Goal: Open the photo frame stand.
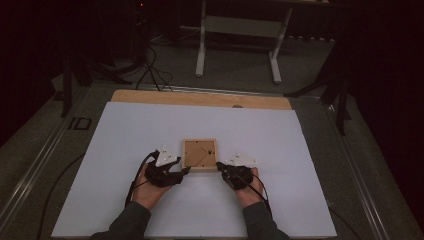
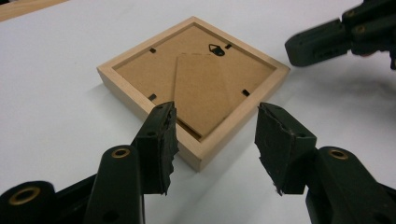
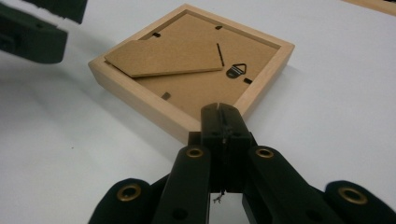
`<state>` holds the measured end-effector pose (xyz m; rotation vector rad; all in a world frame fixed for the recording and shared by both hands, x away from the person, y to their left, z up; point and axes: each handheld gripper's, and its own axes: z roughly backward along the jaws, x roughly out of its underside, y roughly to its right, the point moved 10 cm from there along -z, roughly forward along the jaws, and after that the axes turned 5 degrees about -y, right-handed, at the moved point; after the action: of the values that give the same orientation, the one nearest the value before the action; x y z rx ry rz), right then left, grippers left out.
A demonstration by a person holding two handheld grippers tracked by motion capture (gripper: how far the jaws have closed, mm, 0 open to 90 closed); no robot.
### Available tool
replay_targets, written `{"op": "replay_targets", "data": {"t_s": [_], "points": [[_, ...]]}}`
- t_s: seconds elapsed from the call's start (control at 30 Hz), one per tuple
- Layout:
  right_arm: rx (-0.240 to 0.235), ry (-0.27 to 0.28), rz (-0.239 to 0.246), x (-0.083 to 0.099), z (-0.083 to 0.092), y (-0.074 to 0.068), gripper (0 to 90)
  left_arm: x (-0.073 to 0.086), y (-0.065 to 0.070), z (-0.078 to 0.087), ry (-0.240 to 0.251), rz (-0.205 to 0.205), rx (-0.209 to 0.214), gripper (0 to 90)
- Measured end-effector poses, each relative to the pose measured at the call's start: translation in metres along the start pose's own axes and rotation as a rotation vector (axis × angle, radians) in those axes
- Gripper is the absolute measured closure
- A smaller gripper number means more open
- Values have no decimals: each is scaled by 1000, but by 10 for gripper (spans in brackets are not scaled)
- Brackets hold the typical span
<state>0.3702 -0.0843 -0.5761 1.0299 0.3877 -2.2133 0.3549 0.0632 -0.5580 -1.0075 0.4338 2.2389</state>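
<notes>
On the white sheet [image 1: 150, 140] at mid-table lies the wooden picture frame [image 1: 199, 154], back side up, stand flap [image 3: 163, 58] raised. The left gripper [image 2: 214, 140] is spread around the near corner; the right gripper [image 3: 222, 122], pressed together, sits at the frame's edge. A desk base [image 1: 237, 40] stands far behind.

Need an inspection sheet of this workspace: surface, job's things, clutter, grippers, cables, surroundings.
Surface: white sheet over a wooden tabletop.
Job's things: square wooden picture frame lying back-up; its stand flap is lifted off the backing board, hanger near one edge.
Clutter: nothing seen.
Grippers: left gripper open, jaws either side of the frame's near corner, no pad contact seen; right gripper shut with nothing between its jaws, tip at the frame's edge.
Cables: a black cable trails from the left gripper; more cables on the floor beyond.
Surroundings: dark room, a white table base behind.
</notes>
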Motion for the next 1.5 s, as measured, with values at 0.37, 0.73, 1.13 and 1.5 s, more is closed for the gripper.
{"op": "replay_targets", "data": {"t_s": [0.37,0.73,1.13,1.5], "points": [[0,2,-27,1,-5,2,898,-10,-5,-10,-26,-17,-18,468],[-2,7,-31,1,-5,0,897,-13,-6,-25,-86,-39,-33,443],[-3,12,-27,1,-5,1,897,-13,-5,-41,-120,-35,-35,440],[-3,13,-27,1,-5,1,897,-16,-7,-50,-145,-21,-42,454]]}}
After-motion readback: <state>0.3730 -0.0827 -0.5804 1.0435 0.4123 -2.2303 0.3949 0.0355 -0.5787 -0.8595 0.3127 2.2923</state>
